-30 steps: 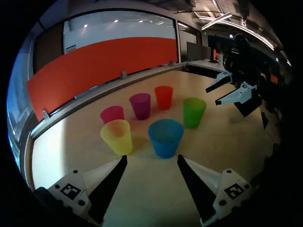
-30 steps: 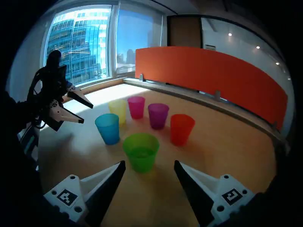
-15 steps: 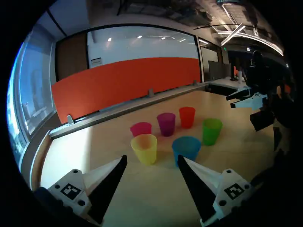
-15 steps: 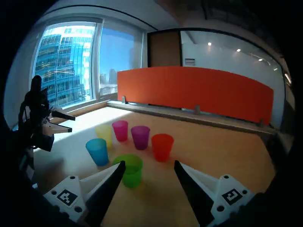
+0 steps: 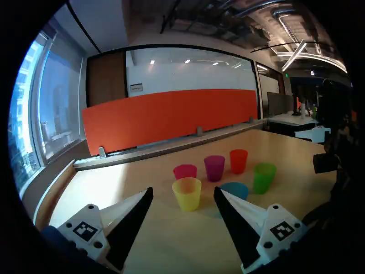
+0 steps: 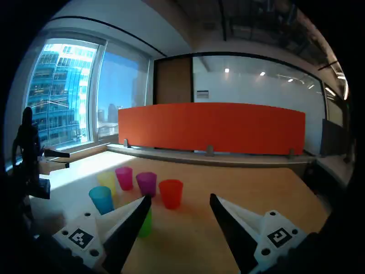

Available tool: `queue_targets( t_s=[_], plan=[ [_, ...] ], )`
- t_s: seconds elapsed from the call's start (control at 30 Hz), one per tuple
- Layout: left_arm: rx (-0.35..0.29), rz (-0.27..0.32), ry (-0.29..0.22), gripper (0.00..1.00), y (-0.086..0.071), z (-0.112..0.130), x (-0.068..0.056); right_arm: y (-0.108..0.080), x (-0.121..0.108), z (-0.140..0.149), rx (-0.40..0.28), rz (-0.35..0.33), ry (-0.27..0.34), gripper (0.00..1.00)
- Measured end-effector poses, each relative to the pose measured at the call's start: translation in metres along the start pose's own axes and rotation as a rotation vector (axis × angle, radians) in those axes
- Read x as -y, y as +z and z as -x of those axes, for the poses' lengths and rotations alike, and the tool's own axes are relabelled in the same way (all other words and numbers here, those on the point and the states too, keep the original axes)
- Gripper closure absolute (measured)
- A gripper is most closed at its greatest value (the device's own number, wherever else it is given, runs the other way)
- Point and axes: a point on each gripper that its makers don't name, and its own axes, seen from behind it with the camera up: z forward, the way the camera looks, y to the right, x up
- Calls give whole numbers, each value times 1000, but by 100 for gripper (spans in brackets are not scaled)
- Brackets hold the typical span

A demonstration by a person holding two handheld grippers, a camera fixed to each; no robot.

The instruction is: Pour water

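Six plastic cups stand grouped on the wooden table [image 5: 150,169]. In the left gripper view I see the yellow cup [image 5: 187,193], pink cup [image 5: 185,171], purple cup [image 5: 214,167], orange cup [image 5: 238,160], green cup [image 5: 264,177] and the blue cup [image 5: 233,189], partly behind my right finger. My left gripper [image 5: 182,191] is open and empty, well back from them. In the right gripper view, the blue cup [image 6: 101,199], yellow cup [image 6: 106,180], pink cup [image 6: 123,177], purple cup [image 6: 146,183] and orange cup [image 6: 170,193] stand ahead. The green cup [image 6: 145,223] peeks from behind a finger. My right gripper [image 6: 179,196] is open and empty.
An orange partition [image 5: 173,116] with a rail runs along the table's far edge. Tall windows [image 6: 59,107] lie beyond the table's end. The other gripper [image 5: 315,134] hangs at the right edge of the left gripper view, and the left gripper [image 6: 57,156] at the far left of the right gripper view.
Both grippers have drawn back and tilted up from the cups, which now look smaller and lower. Both stayed open. The cups have not moved.
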Motion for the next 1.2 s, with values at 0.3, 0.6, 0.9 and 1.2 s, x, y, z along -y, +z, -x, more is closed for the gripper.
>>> queue_targets(
  t_s=[0.3, 0.6, 0.9, 1.2],
  plan=[
    [-65, -91, -24, 1, -7, -8, 6, -13, -21, -6, -63, 102, 5, 0],
    [-115, -184, -86, 1, -15, -6, 20, -21, -41, -22, -151, 214, 3, 1],
    [-180, -290, -105, 1, -26, -14, 43, -25, -44, -36, -200, 263, 10, 1],
    [-236, -378, -46, 1, -35, -24, 51, -22, -39, -30, -163, 264, 0, 1]
  ],
)
